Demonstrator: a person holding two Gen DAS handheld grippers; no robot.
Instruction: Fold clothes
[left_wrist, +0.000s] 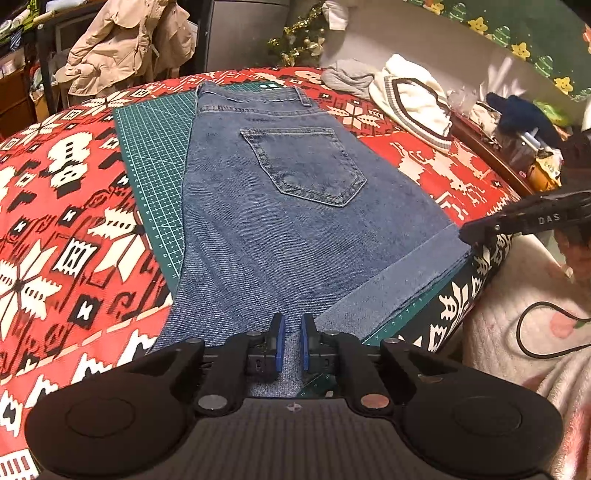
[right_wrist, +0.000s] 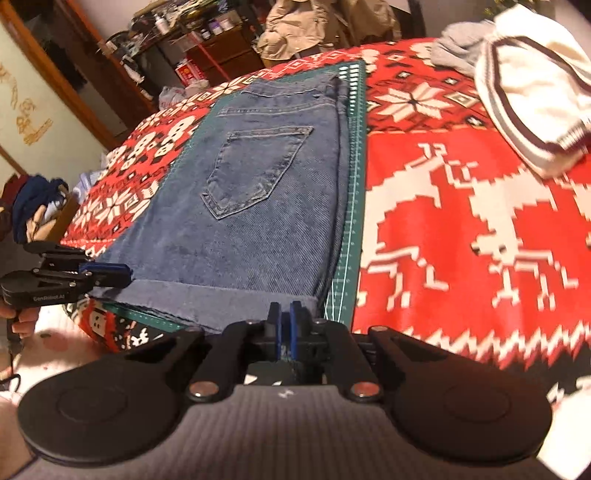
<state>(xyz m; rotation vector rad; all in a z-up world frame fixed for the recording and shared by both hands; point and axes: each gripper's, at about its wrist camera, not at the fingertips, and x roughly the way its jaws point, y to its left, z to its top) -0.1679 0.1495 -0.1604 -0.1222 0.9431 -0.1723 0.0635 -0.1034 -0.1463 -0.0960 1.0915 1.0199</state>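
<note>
Pinching the jeans (left_wrist: 258, 206) hem edge in both claws — left claw (left_wrist: 291, 343), right claw (right_wrist: 282, 325) clenched on denim — I judge another fold over toward the waistband comes next.

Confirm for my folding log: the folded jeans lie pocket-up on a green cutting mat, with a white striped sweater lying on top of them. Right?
Not quite. The white striped sweater lies apart from the jeans, on the red patterned blanket, as the right wrist view shows. The jeans do lie pocket-up on the green cutting mat.

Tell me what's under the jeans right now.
The folded jeans lie on a green cutting mat, which shows along both long sides and at the near edge. The mat rests on a red patterned cloth. Anything beneath the denim's middle is covered.
</note>
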